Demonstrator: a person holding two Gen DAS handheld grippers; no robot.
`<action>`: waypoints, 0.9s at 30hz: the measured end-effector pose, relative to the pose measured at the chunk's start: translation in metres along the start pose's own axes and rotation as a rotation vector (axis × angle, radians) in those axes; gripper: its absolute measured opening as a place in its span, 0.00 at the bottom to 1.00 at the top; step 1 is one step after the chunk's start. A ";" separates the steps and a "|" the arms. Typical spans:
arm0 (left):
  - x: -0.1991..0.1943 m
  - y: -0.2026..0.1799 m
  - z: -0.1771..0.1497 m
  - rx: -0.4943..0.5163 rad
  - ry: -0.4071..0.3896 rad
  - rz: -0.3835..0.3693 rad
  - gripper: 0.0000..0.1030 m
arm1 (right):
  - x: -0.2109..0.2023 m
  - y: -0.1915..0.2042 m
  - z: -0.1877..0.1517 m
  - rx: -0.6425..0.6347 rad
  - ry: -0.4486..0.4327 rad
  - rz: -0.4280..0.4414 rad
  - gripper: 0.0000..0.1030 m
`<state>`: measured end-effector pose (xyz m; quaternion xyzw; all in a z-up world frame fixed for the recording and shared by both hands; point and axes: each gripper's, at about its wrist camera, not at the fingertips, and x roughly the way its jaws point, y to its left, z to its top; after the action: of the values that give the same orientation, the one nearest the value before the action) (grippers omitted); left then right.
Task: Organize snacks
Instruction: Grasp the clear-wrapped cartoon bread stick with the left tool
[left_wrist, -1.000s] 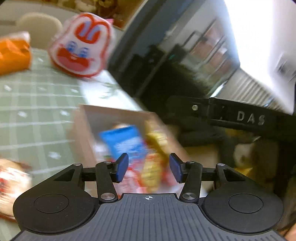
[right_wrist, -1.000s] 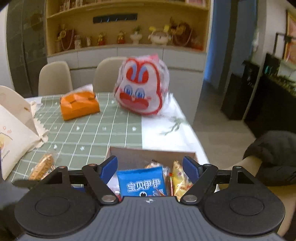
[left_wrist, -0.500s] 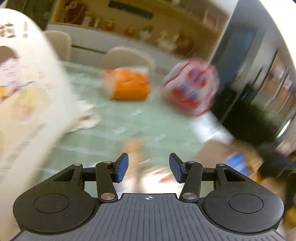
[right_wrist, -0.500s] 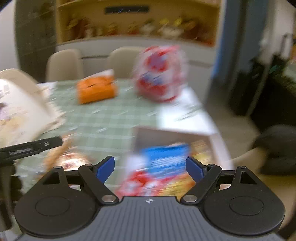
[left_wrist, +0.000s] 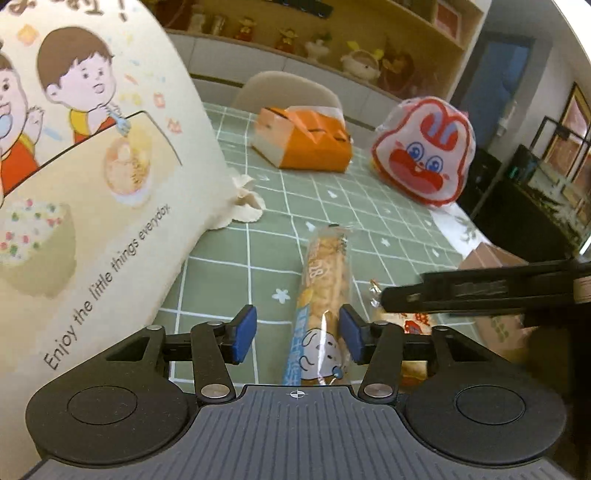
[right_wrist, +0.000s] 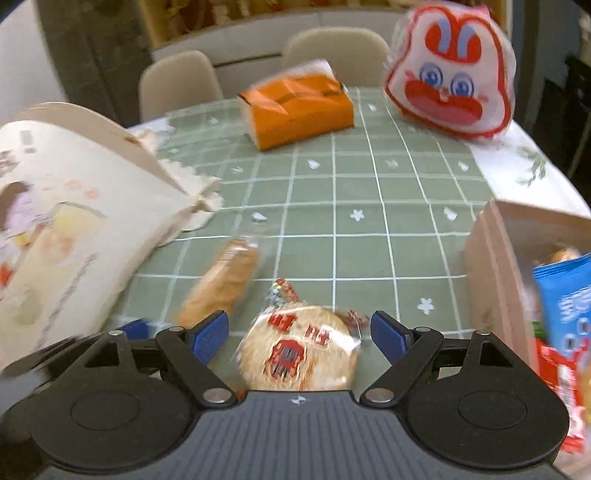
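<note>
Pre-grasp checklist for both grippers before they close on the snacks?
1. Long cracker pack between left gripper pads: ok; jaws have just been closing, no contact visible.
2. Round rice cracker centred in right gripper: ok; jaws have just been opening.
3. Grippers clear of each other: cannot tell; they are close.
4. Cardboard box has room: cannot tell.
5. Paper bag clear of left gripper: ok.

Left gripper (left_wrist: 297, 334) fingers, just narrowed, straddle a long cracker pack (left_wrist: 325, 291) lying on the surface (left_wrist: 369, 225); no contact visible.
</note>
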<state>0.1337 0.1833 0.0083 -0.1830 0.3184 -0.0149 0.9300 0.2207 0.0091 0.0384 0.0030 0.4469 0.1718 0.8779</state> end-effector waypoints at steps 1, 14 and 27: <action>0.000 0.003 0.000 -0.015 0.008 -0.022 0.48 | 0.007 0.000 -0.001 0.007 0.009 -0.013 0.82; 0.004 0.000 -0.006 -0.035 -0.004 -0.108 0.31 | -0.055 -0.021 -0.076 -0.037 0.026 0.123 0.58; -0.014 -0.038 -0.025 0.069 -0.043 -0.070 0.22 | -0.094 -0.042 -0.142 -0.113 -0.077 0.076 0.75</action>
<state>0.1110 0.1414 0.0122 -0.1620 0.2912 -0.0542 0.9413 0.0706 -0.0797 0.0202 -0.0231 0.4020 0.2297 0.8861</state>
